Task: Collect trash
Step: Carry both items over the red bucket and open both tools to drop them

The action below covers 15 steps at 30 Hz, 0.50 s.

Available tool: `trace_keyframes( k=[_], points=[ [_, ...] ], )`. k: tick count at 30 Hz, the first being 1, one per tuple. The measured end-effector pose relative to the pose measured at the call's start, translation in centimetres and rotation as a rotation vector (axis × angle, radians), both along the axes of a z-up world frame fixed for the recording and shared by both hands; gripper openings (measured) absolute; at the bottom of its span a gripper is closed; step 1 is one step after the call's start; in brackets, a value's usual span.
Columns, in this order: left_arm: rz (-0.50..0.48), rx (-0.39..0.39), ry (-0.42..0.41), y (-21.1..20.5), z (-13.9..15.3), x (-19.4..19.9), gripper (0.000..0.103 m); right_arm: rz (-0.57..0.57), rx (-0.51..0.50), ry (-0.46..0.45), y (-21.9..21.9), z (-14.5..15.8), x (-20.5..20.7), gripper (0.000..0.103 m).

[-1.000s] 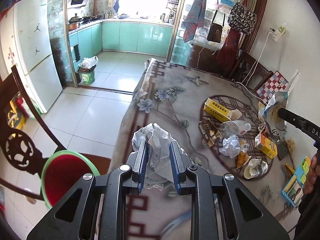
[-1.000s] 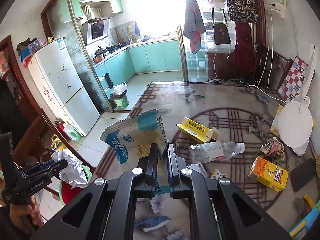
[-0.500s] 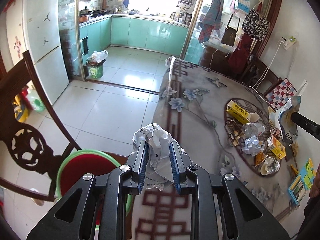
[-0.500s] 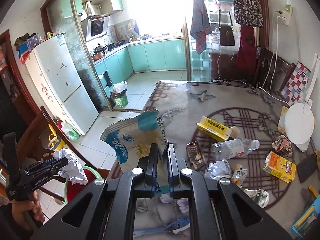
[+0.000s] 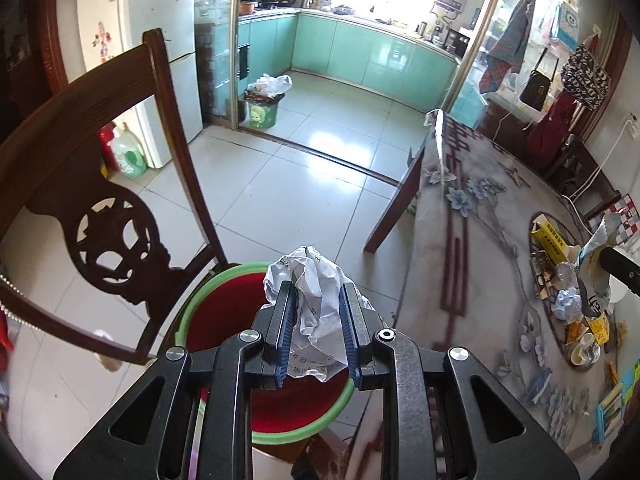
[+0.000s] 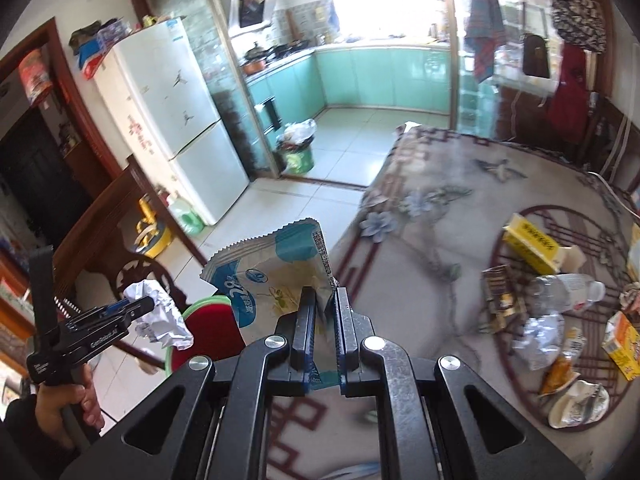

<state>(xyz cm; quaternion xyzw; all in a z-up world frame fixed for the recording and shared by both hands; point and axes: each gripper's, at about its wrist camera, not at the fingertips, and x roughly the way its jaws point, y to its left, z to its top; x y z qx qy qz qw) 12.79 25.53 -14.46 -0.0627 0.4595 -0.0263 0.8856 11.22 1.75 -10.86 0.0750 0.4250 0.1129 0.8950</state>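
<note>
Crumpled paper (image 5: 316, 304), light and springy, sits clamped in our left gripper (image 5: 317, 316) above the red bin (image 5: 224, 312). Rightward, our right gripper (image 6: 323, 320) pinches a limp, slippery snack bag (image 6: 272, 276) by its edge over the counter (image 6: 432, 240).

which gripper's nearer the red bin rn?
Left. The left gripper holds crumpled paper right above the bin. The right gripper, clamping a blue bag, is off to the side over the table.
</note>
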Motion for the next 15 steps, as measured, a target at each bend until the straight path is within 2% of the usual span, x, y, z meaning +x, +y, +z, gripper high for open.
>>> trace_keyframes(
  k=[9, 15],
  points=[
    [0.080, 0.018, 0.069, 4.1, -3.0, 0.3, 0.022, 0.098, -0.003, 0.072, 5.6, -3.8, 2.4, 0.007],
    [0.097, 0.029, 0.114, 5.5, -4.9, 0.8, 0.022, 0.152, 0.002, 0.148, 9.4, -6.9, 3.6, 0.007]
  ],
)
